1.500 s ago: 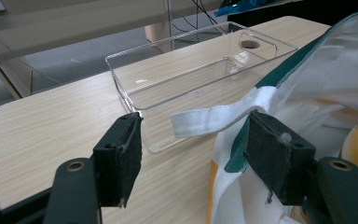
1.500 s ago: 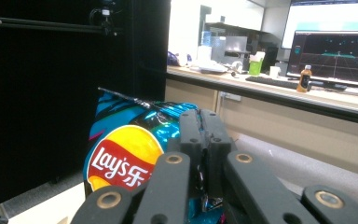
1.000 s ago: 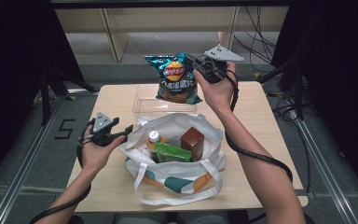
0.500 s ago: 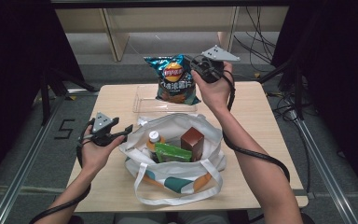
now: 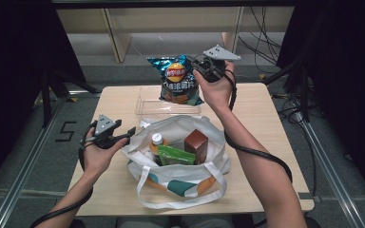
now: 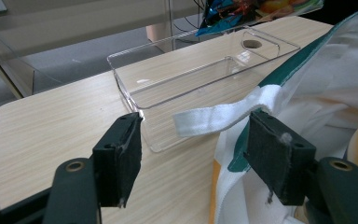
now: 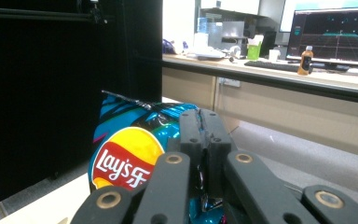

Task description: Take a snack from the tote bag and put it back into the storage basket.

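On the light wooden table (image 5: pixel 266 142), the right gripper (image 5: pixel 200 71) is clenched on a shiny blue bag of chips (image 5: pixel 176 80), held above the clear plastic tray (image 5: pixel 145 102) beyond the white fabric tote bag (image 5: pixel 180 180). The left gripper (image 5: pixel 123 135) stands released at the tote's rim. I judge the chips are being unpacked; next they must be lowered into the tray and let go.

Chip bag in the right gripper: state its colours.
The chip bag is shiny blue-teal with a yellow-and-red logo, clearest in the right gripper view.

Blue-yellow chip bag (image 5: pixel 176 80) — white, green-trimmed tote (image 5: pixel 180 166).
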Motion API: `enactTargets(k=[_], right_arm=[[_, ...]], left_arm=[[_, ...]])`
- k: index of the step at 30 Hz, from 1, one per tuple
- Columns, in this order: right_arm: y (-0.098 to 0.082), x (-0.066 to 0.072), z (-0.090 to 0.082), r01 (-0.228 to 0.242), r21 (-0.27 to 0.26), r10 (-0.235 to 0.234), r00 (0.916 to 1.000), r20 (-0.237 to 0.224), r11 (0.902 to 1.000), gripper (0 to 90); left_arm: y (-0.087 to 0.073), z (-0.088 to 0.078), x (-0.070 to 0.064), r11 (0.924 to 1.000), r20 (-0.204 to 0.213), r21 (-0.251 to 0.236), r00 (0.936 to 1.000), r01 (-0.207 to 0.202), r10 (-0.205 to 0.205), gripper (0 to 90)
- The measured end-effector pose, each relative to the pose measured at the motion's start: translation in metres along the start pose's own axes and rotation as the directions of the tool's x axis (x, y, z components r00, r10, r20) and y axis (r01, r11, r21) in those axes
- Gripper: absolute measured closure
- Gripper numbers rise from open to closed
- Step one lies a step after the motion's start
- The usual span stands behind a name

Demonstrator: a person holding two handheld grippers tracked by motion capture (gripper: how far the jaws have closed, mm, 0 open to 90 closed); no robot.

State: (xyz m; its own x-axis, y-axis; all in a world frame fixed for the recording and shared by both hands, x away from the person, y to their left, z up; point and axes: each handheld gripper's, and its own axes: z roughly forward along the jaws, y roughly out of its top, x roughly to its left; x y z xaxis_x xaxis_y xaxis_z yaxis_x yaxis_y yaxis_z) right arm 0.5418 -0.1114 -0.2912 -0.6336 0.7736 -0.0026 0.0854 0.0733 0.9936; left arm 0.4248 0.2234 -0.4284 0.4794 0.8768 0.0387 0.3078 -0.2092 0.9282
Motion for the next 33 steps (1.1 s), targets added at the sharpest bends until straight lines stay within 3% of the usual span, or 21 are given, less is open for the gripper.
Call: enactTargets(k=[1, 5, 6, 7, 33], right_arm=[[-0.001, 0.0, 0.001, -0.017, 0.0, 0.017, 0.9998, 0.003, 0.9999, 89.3], [-0.001, -0.002, 0.004, 0.0, 0.0, 0.0, 1.0, 0.003, 1.0, 89.4], [-0.001, -0.001, 0.005, -0.022, 0.008, 0.022, 0.9997, 0.007, 0.9997, 89.3], [-0.001, -0.003, 0.006, -0.003, 0.004, 0.003, 1.0, 0.004, 1.0, 89.4], [-0.013, -0.009, 0.032, -0.06, 0.04, 0.059, 0.9981, 0.02, 0.9974, 89.3]], left_arm=[[0.0, 0.0, 0.0, 1.0, 0.0, -0.001, 1.0, 0.0, 0.0, 35.2], [0.0, 0.0, 0.0, 1.0, -0.001, -0.002, 1.0, 0.0, 0.0, 35.2], [0.0, 0.0, 0.0, 1.0, -0.001, -0.001, 1.0, -0.002, 0.002, 35.1], [0.0, 0.0, 0.0, 1.0, -0.001, -0.001, 1.0, -0.002, 0.002, 35.1], [0.0, 0.0, 0.002, 1.0, -0.003, 0.001, 1.0, 0.0, 0.0, 34.9]])
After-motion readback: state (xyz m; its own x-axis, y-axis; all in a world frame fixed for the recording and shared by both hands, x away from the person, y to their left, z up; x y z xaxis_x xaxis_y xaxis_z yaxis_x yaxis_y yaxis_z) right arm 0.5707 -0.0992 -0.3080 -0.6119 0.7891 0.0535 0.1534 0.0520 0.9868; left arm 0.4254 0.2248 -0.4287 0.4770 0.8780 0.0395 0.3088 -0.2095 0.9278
